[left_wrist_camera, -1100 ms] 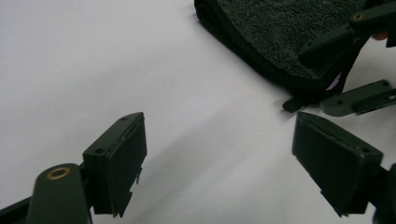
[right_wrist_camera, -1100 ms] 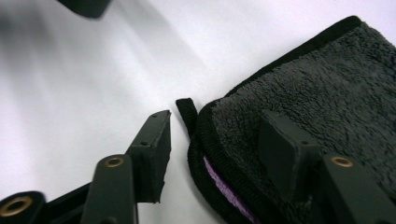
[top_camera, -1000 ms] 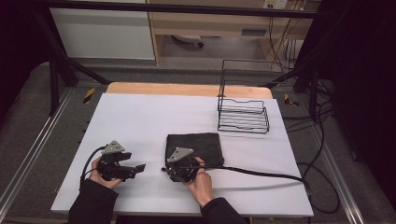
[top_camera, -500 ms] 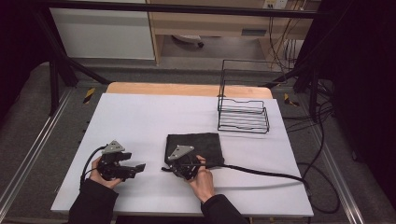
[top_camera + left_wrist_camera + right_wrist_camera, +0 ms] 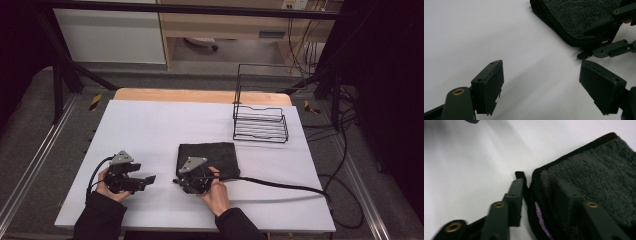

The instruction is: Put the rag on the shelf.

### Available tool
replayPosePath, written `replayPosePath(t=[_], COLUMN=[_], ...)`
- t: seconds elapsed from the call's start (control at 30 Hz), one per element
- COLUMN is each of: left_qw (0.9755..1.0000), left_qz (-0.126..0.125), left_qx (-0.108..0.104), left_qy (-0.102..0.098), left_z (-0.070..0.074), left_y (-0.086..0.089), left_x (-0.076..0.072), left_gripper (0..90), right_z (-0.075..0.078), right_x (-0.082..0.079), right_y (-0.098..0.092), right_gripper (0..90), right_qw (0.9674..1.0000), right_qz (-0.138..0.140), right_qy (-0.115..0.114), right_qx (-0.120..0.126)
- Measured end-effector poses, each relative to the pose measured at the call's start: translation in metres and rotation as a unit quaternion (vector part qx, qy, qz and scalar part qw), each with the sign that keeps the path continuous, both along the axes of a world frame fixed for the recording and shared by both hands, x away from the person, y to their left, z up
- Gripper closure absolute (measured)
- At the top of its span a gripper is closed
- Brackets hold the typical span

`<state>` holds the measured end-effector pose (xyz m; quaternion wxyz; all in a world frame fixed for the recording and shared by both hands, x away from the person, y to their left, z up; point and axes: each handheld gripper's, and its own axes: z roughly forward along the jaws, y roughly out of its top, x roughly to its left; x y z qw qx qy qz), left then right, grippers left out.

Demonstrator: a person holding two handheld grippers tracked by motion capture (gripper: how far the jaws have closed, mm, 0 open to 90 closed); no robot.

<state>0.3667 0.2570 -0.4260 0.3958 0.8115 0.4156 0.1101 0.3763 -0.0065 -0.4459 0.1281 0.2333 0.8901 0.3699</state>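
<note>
Now | right tool (image 5: 537,202) astride towel (image 5: 596,175) corner, just reopening | purple label (image 5: 541,220) unreadable | left tool (image 5: 549,82) apart

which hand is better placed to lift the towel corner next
Right. The right gripper already has its fingers either side of the folded dark towel corner, having just reopened. The left gripper is open over bare table, beside the towel.
</note>
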Motion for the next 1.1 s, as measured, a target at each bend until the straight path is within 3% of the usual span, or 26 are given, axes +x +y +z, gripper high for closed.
replayPosePath(t=[0.17, 0.27, 0.3, 0.4, 0.57, 0.67, 0.77, 0.93, 1.1], left_qw=[1.0000, 1.0000, 1.0000, 1.0000, 1.0000, 1.0000, 1.0000, 1.0000, 1.0000], left_qz=[-0.002, -0.002, -0.002, 0.000, 0.000, 0.000, 0.001, 0.002, 0.000], left_qx=[0.000, 0.000, 0.000, 0.001, 0.001, 0.001, -0.001, 0.000, -0.001], left_qy=[0.001, 0.001, 0.001, -0.001, 0.000, 0.000, 0.000, 0.000, 0.001], left_z=[0.000, 0.000, 0.000, 0.000, 0.000, 0.000, 0.000, 0.000, 0.000], left_y=[-0.001, -0.001, -0.001, -0.001, 0.000, 0.000, 0.001, 0.001, 0.000], left_x=[0.000, 0.000, 0.000, -0.001, 0.000, 0.000, 0.000, 0.000, 0.000], left_gripper=[19.9, 19.9, 19.9, 19.9, 20.0, 20.1, 20.2, 20.3, 20.3], right_z=[-0.006, -0.009, -0.009, -0.008, -0.005, 0.002, 0.006, 0.018, 0.020], right_x=[-0.002, -0.004, -0.004, -0.002, 0.003, 0.010, 0.010, 0.006, -0.005], right_y=[0.003, 0.006, 0.006, 0.005, 0.004, 0.002, 0.000, -0.006, -0.017], right_gripper=[53.1, 53.4, 61.4, 69.3, 76.8, 78.2, 78.4, 78.5, 78.3], right_qw=[0.9996, 0.9982, 0.9977, 0.9972, 0.9983, 0.9997, 0.9999, 0.9999, 0.9989], right_qz=[-0.001, 0.001, -0.006, -0.012, -0.023, -0.019, -0.013, 0.006, 0.024], right_qy=[-0.029, -0.056, -0.062, -0.068, -0.048, -0.015, -0.008, 0.011, 0.040], right_qx=[-0.006, -0.022, -0.025, -0.030, -0.022, -0.011, -0.007, -0.005, 0.008])
